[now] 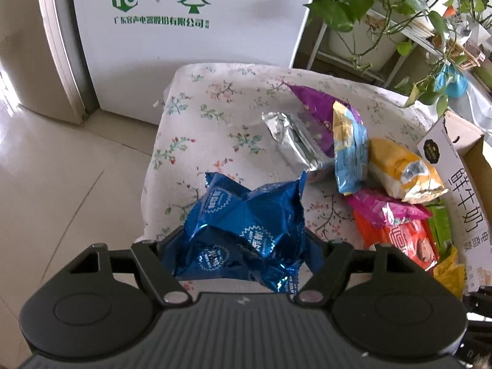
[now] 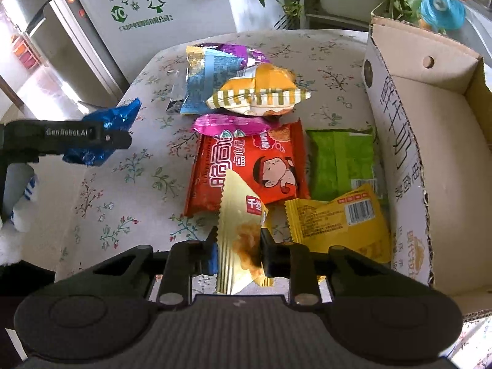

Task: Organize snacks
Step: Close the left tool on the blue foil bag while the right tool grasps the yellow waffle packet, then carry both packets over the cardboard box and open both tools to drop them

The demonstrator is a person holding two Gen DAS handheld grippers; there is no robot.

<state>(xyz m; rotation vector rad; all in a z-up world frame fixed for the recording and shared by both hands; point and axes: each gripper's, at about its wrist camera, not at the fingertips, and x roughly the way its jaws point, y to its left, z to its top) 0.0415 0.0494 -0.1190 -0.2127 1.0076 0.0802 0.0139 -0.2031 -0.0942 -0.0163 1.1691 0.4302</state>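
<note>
My left gripper [image 1: 243, 246] is shut on a crinkled blue foil packet [image 1: 246, 227] and holds it above the floral-cloth table [image 1: 215, 129]; it also shows in the right wrist view [image 2: 101, 135]. My right gripper [image 2: 238, 252] is shut on a pale yellow snack packet [image 2: 240, 233] above the table's front. A pile of snacks lies on the cloth: red packet [image 2: 246, 166], green packet [image 2: 341, 163], yellow packet [image 2: 335, 221], orange-striped packet [image 2: 261, 92], light blue packet [image 2: 203, 86], pink packet [image 2: 227, 124], purple packet [image 1: 313, 107], silver packet [image 1: 292, 138].
An open cardboard box [image 2: 430, 153] with Chinese print stands at the table's right edge. A white fridge [image 1: 190, 37] stands behind the table. Potted plants on a rack [image 1: 384, 15] are at the back right. Tiled floor [image 1: 61, 169] lies to the left.
</note>
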